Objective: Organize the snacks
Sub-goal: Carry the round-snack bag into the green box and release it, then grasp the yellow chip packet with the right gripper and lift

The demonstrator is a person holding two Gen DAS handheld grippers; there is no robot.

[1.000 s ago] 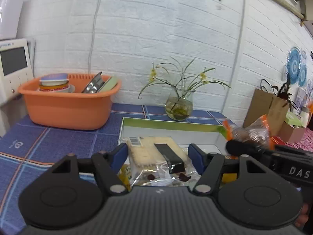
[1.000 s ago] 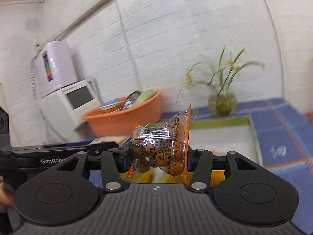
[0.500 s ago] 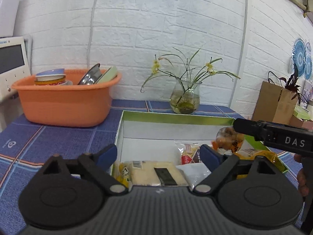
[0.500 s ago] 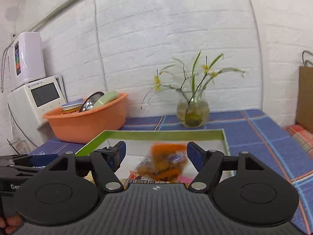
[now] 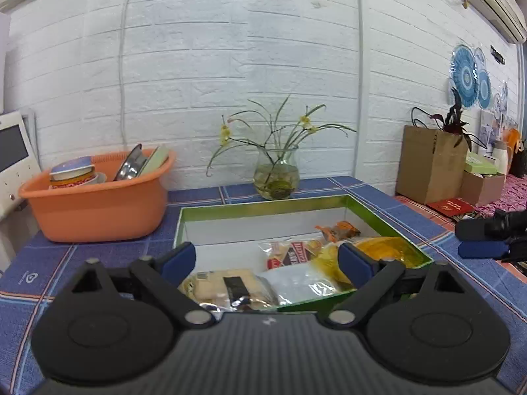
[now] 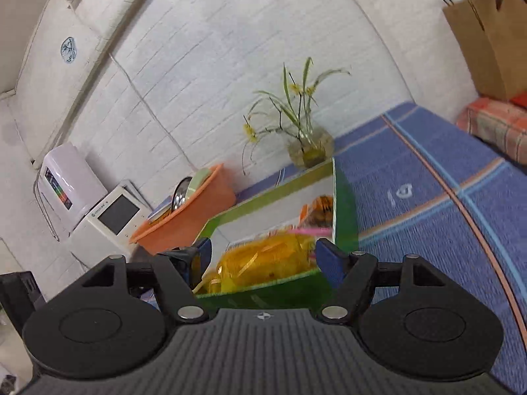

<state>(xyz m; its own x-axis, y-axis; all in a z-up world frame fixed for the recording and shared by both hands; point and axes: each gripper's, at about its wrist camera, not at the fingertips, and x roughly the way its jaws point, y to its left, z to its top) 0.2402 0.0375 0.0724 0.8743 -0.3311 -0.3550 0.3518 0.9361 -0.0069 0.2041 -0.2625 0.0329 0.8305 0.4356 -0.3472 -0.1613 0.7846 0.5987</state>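
Snacks fill the near end of a green-rimmed box (image 5: 263, 204) on a blue tiled surface (image 5: 98, 256), the sorting well advanced. A pale cracker pack (image 5: 227, 288) lies at the box's near left corner, a clear packet with a red label (image 5: 290, 253) beside it, a yellow bag (image 5: 375, 247) along the right wall and a small orange packet (image 5: 339, 230) further back. The left hand-held gripper (image 5: 266, 260) hangs over the near edge of the box, jaws spread wide after just opening, nothing pressed between its pads; the cracker pack lies below them, released. The right hand-held gripper (image 6: 263, 253), seen tilted in its own view, also stands wide and empty, with the yellow bag (image 6: 263, 260) and the orange packet (image 6: 318, 212) resting in the box (image 6: 344, 210) beyond it. No loose snack shows on the surface around the box in either view, so little appears left to put away, though the area behind both cameras is unseen. An orange basin (image 5: 95, 204) of dishes and a glass vase (image 5: 276, 177) stand behind, apart from the box.
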